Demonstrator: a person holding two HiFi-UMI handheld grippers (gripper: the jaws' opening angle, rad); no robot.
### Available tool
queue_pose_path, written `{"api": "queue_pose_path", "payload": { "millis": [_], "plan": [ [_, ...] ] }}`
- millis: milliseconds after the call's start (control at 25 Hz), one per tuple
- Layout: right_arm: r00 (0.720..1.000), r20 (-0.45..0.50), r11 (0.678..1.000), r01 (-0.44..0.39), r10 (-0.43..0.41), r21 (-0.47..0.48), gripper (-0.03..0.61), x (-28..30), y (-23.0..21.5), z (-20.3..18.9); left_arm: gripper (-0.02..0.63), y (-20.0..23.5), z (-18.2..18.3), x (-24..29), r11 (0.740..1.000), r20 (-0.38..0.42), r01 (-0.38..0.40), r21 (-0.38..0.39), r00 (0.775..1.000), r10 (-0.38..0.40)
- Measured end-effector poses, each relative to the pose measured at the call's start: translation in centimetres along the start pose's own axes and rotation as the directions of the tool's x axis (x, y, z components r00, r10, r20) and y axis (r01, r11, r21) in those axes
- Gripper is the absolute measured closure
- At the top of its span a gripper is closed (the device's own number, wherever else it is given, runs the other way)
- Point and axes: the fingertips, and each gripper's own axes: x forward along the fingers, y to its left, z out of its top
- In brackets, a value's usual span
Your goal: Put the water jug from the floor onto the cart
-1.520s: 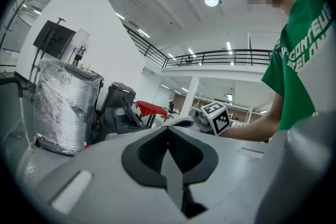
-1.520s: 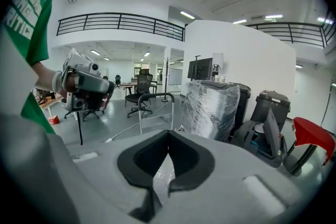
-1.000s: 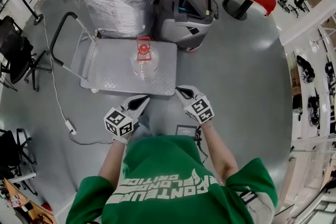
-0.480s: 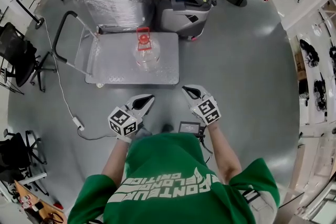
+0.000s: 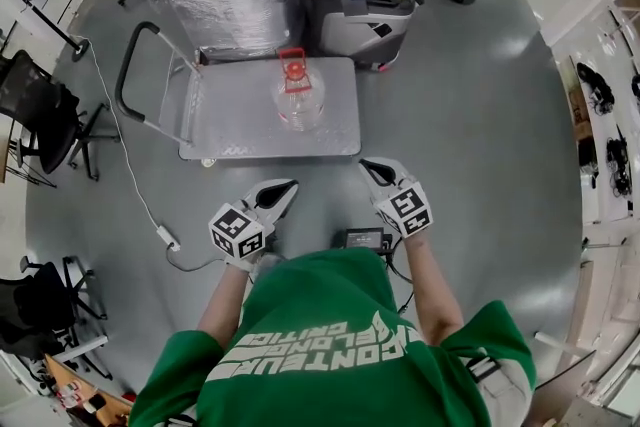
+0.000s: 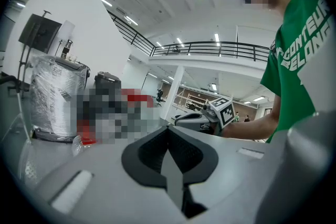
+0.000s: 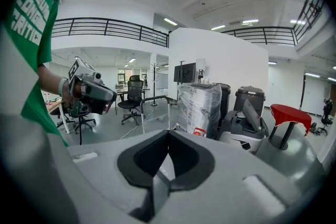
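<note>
Since the water jug (image 5: 299, 97) is already standing on the cart (image 5: 230, 120), I'd say the job is pretty much done at this point. It's upright, red cap and handle on top, so its long axis runs straight up and down. It sits on the flat deck a bit right of centre and closer to the far edge than the near one, well away from the push handle at the cart's left end.

Both sets of tongs are empty. The left tongs (image 5: 283, 186) are fully closed with nothing between them, and the same goes for the right tongs (image 5: 369, 166). Each gripper view shows its two pads pressed together and only the room beyond.

The part that matters is this: the jug lies straight ahead of the tongs, past the cart's near edge, with a strip of bare floor in between. It's well apart from both, roughly between their two lines but a little more in line with the left one, so neither hand is clearly nearer.

If the jug needed a nudge, my guess is the left would have the straighter reach. As it stands, it looks stable and not near any edge.
</note>
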Motion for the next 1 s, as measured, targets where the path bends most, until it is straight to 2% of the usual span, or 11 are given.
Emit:
{"api": "queue_pose_path", "payload": {
  "millis": [440, 800, 1000],
  "plan": [
    [1.000, 0.023, 1.000, 0.012, -0.012, 0.004, 0.586, 3.9, 5.8, 4.4, 0.600, 5.0, 1.4, -6.9, 1.000, 0.044, 0.002, 0.002, 0.999, -0.002],
    [1.000, 0.003, 0.998, 0.026, -0.026, -0.052, 0.586, 4.9, 7.0, 7.7, 0.600, 6.8, 3.5, -9.0, 1.000, 0.094, 0.023, 0.003, 0.995, -0.023],
    [0.999, -0.010, 0.998, 0.030, -0.031, -0.059, 0.586, 5.1, 7.8, 7.6, 0.600, 6.9, 2.6, -9.5, 0.999, 0.090, 0.038, -0.015, 0.995, -0.037]
  ]
}}
